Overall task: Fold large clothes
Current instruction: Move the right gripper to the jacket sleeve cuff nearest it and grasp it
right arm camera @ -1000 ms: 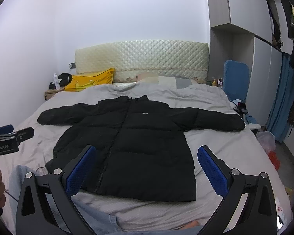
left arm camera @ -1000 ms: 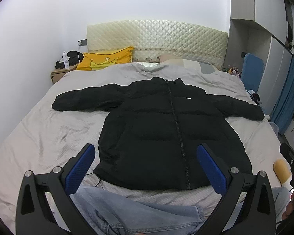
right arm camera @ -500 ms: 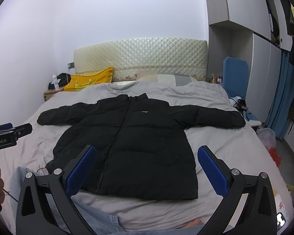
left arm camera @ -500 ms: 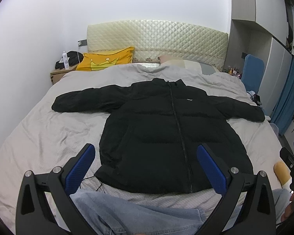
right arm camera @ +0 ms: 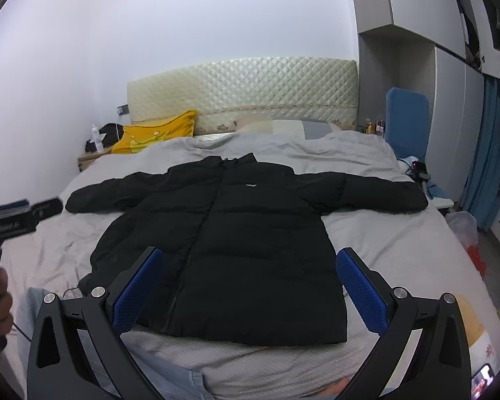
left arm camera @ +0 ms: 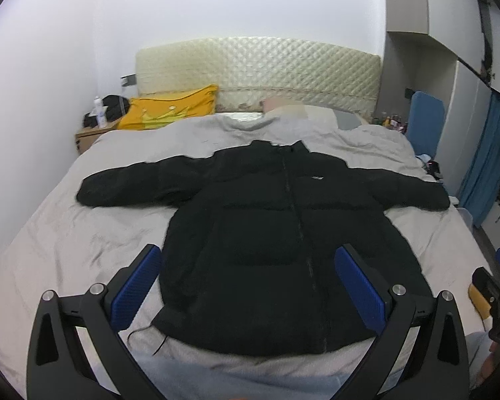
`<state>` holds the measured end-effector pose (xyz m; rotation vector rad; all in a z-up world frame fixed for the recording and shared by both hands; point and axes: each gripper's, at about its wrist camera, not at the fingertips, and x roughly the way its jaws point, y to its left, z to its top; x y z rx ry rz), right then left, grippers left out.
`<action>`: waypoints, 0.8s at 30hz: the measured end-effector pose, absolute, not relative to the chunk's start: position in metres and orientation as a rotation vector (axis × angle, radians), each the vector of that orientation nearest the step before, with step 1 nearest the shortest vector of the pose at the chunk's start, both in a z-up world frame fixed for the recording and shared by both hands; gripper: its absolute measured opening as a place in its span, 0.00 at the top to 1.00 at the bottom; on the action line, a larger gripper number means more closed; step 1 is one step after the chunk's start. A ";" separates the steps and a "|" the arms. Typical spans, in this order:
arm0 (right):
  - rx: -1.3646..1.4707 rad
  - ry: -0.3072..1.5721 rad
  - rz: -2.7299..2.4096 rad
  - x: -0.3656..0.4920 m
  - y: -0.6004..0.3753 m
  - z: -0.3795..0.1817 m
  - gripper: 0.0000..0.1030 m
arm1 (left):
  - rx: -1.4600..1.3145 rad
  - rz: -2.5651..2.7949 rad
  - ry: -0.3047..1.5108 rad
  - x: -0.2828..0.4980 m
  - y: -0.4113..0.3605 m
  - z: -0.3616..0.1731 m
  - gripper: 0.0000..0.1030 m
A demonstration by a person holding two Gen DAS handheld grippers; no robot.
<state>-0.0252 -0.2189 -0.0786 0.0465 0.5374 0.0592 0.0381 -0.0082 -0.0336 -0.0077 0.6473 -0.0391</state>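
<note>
Both views crept closer; jacket (left arm camera: 270,240) hem hidden behind jaws.

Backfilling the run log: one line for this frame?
jacket: flat, unfolded on bed | left gripper: open, empty | right gripper: open, empty

Black jacket (left arm camera: 276,233) flat on bed (left arm camera: 66,240)

black puffer jacket (left arm camera: 283,240), zipped, spread flat
</note>
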 end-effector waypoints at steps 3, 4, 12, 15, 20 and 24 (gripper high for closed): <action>0.042 0.533 0.026 -0.016 -0.225 -0.073 0.00 | 0.012 -0.072 0.642 0.054 -0.014 -0.034 0.00; 0.039 0.526 0.018 -0.013 -0.227 -0.071 0.00 | 0.017 -0.072 0.639 0.058 -0.015 -0.034 0.00; 0.030 0.494 -0.024 0.026 -0.246 -0.068 0.00 | -0.005 -0.130 0.569 0.117 -0.020 -0.044 0.00; 0.050 0.486 -0.038 0.044 -0.258 -0.073 0.00 | -0.025 -0.106 0.558 0.138 -0.016 -0.063 0.00; 0.072 0.459 -0.045 0.066 -0.280 -0.080 0.00 | -0.010 -0.099 0.578 0.164 -0.011 -0.082 0.00; 0.066 0.437 -0.080 0.087 -0.303 -0.082 0.00 | -0.040 -0.125 0.597 0.172 -0.009 -0.093 0.00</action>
